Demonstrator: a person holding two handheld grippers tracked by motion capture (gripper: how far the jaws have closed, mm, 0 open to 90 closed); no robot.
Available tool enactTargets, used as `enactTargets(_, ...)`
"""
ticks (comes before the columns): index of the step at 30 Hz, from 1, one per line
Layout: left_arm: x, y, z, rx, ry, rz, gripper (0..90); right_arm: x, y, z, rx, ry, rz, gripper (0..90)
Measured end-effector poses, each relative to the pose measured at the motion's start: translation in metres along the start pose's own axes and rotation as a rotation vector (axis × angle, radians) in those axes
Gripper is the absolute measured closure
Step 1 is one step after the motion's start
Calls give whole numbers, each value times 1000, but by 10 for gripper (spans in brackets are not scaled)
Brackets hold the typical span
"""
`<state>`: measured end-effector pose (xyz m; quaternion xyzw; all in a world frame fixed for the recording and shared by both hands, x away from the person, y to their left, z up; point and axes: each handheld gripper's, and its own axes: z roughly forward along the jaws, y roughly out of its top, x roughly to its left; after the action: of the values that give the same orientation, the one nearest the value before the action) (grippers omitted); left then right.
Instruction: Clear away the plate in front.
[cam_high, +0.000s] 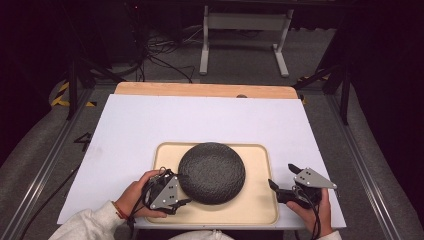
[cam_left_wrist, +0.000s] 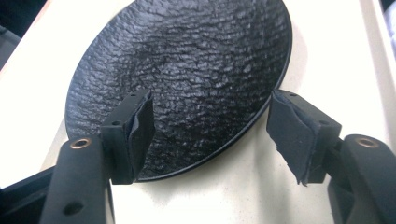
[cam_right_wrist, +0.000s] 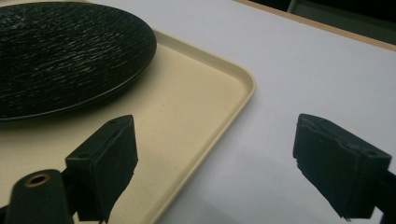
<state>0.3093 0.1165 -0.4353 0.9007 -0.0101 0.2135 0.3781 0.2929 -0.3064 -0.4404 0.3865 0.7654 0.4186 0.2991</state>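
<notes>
Two grippers flank one black plate (cam_high: 212, 172), and the coming move turns on which of them sits at its rim. Taking the plate as landmark: it lies flat on the cream tray (cam_high: 260, 200), with its textured face up and no long axis to speak of, being round. The left gripper (cam_high: 184, 189) is at the plate's near-left edge, its two jaws standing on either side of that edge with a clear gap between pad and plate, so the jaws are open and hold nothing. The right gripper (cam_high: 282, 177) is off to the plate's right, over the tray's right rim and well apart from the plate, jaws spread wide and empty. The left hand is plainly the nearer, and a grip on the rim would likely fall to it.

From above, both hands and the whole plate are seen at once, but the rim gap is hard to read. The left gripper view shows it plainly: one pad (cam_left_wrist: 140, 130) over the plate's face, the other beyond its edge over bare tray. The right gripper view shows that gripper's jaws straddling the tray's rim, one over the tray and one over the white table (cam_right_wrist: 289, 74)
</notes>
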Motion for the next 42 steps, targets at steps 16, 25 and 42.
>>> enactTargets(16,25,-11,-6,-50,3,-155,86,2,0,2,1,8,-12,134)
enactTargets(25,33,-18,-10,-14,51,-141,79,-1,0,1,6,1,-14,133)
enactTargets(42,49,-37,-23,0,110,-174,94,-2,-2,-1,2,2,-12,132)
